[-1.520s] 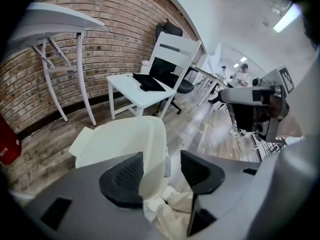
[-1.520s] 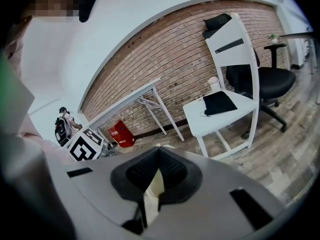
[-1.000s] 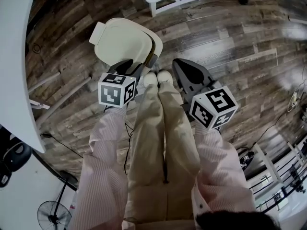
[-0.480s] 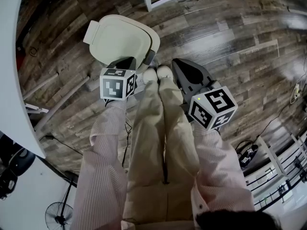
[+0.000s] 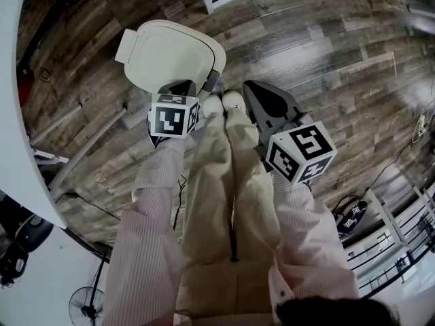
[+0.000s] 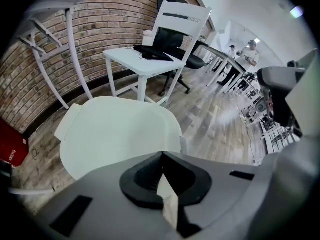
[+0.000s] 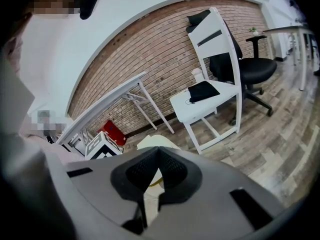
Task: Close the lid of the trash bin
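Lowered, shut left hand-held gripper (image 5: 181,87) overhangs near edge of lid (image 5: 168,49).

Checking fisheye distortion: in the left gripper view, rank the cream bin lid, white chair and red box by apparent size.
Cream plastic bin lid and white wooden chair: about alike, lid nearer the camera, so unranked.
Red box, lower left: clearly smallest.

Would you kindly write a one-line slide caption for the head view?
Shut left gripper points down at the near edge of the trash bin lid; right gripper hovers above the wooden floor.
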`<state>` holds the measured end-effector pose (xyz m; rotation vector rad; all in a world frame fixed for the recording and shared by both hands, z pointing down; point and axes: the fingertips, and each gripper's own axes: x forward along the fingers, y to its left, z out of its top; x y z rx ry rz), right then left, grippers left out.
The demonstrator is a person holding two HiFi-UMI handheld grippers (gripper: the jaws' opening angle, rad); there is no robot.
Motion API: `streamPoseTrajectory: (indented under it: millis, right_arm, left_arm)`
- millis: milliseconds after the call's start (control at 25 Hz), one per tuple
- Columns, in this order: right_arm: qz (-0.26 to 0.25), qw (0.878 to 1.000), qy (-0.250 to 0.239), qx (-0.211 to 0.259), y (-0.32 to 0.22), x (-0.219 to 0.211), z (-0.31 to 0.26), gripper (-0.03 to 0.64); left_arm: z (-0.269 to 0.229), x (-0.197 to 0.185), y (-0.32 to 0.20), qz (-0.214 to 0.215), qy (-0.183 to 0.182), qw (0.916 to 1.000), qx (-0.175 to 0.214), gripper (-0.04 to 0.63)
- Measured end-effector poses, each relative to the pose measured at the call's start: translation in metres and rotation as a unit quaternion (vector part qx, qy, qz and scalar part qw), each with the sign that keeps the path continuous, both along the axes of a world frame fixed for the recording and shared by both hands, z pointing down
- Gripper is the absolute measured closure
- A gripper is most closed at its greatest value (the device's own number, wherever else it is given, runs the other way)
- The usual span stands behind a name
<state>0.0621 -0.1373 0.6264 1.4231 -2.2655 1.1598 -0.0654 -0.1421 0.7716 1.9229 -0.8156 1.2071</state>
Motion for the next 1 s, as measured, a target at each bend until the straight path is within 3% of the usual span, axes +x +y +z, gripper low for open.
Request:
streamPoseTrajectory:
  millis: [360,680,1000]
  right_arm:
    - [0.007,1.000,0.003,-0.007,0.000,-0.001,0.008,0.614]
    - [0.013,1.000,0.005,-0.012,0.002,0.003,0.012,0.614]
    - [0.016,1.000,0.006,-0.012,0.003,0.004,0.013,0.614]
  left_arm:
    - [0.013,0.001,0.001,0.013,-0.011,0.9999,-0.004,0.600]
    - [0.019,0.002,0.001,-0.005,-0.006,0.9999,-0.014,0.601]
    - [0.025,0.002,0.003,0.012,-0.013,0.9997,-0.016,0.601]
